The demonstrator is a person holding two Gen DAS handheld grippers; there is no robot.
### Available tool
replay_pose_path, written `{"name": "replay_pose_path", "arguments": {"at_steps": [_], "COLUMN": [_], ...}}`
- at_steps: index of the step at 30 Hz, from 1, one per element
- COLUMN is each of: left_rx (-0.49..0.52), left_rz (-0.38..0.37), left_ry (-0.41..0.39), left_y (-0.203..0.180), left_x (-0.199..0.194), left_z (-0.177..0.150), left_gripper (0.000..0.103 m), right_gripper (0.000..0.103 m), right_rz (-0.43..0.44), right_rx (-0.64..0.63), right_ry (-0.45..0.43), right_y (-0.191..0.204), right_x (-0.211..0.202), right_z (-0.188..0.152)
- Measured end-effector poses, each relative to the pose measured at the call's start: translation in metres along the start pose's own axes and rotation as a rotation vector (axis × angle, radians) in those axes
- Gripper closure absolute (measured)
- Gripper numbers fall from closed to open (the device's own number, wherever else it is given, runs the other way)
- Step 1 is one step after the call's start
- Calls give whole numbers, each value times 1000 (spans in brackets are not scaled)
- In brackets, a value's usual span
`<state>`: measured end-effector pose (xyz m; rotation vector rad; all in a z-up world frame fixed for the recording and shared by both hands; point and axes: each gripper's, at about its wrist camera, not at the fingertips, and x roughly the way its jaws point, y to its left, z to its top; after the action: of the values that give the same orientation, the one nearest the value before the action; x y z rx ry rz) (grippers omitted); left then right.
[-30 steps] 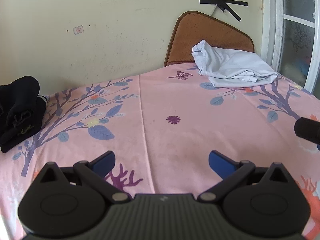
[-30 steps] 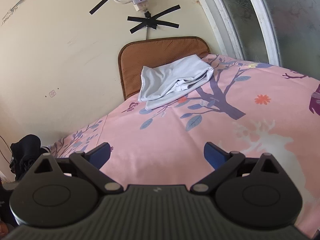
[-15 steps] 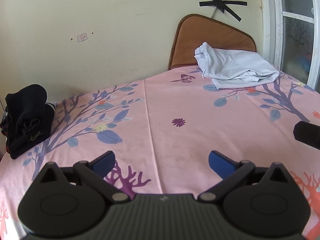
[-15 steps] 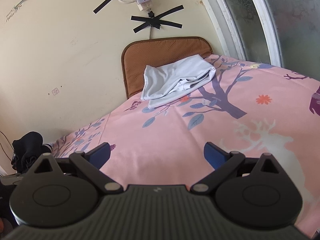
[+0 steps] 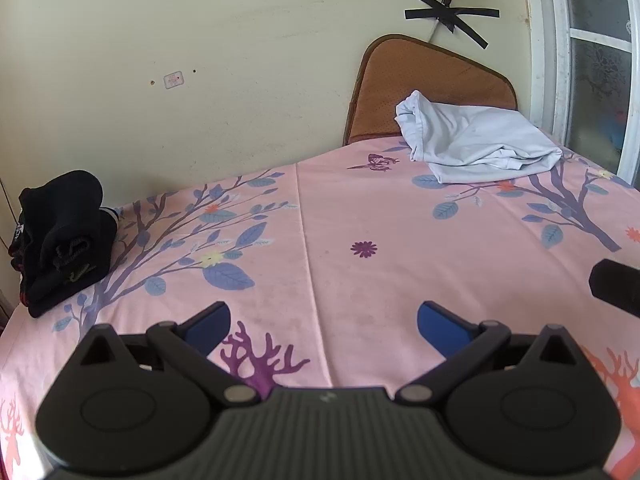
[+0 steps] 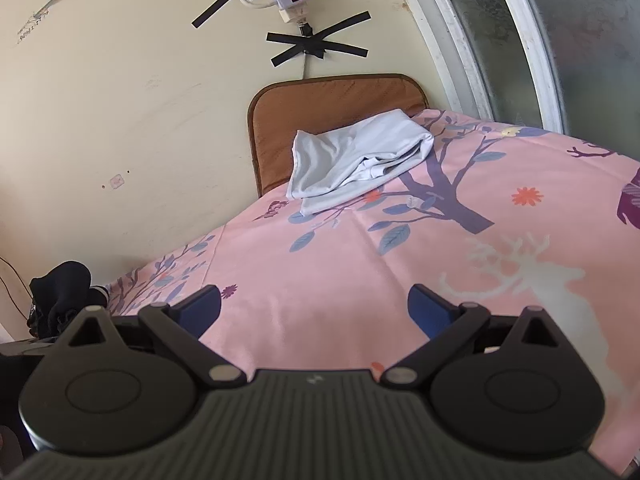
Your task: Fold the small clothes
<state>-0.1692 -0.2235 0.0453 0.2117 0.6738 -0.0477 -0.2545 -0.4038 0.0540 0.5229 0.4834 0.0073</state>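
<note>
The pale blue garment (image 5: 476, 140) lies bunched at the far end of the bed, at about one o'clock in the left wrist view and twelve o'clock in the right wrist view, its far edge resting against the brown cushion (image 5: 424, 76) that leans on the wall. It is loosely doubled over, with several layers showing along its near edge. A pile of black clothes (image 5: 60, 236) sits at the bed's far left corner, at about ten o'clock, well apart from the pale one.

The left gripper (image 5: 322, 320) and the right gripper (image 6: 314, 306) both hover over the pink sheet (image 5: 360, 280) with fingers spread wide and nothing between them. Neither is near any garment.

The main risk is a bad pinch on the pale blue garment: with its layers overlapping, a gripper may catch only the top layer, or all of them at once, so the cloth drags as a lump rather than opening flat. A low approach could also snag the sheet along with it. Because the garment touches the cushion, pulling it may tip or shift the cushion. The two grippers are close side by side, so reaching for the same edge could make them collide.
</note>
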Motion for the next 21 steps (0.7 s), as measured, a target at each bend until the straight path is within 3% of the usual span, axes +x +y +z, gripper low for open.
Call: {"name": "replay_pose_path", "arguments": {"at_steps": [21], "left_rx": [26], "left_rz": [-11], "left_ry": [14], "left_y": [-6], "left_x": [1], "left_z": [-3], "left_gripper": [0], "right_gripper": [2], "right_rz": [-11], "right_rx": [37], "right_ry": [7], "right_y": [-7], "right_x": [-1], "right_z": [-3]}}
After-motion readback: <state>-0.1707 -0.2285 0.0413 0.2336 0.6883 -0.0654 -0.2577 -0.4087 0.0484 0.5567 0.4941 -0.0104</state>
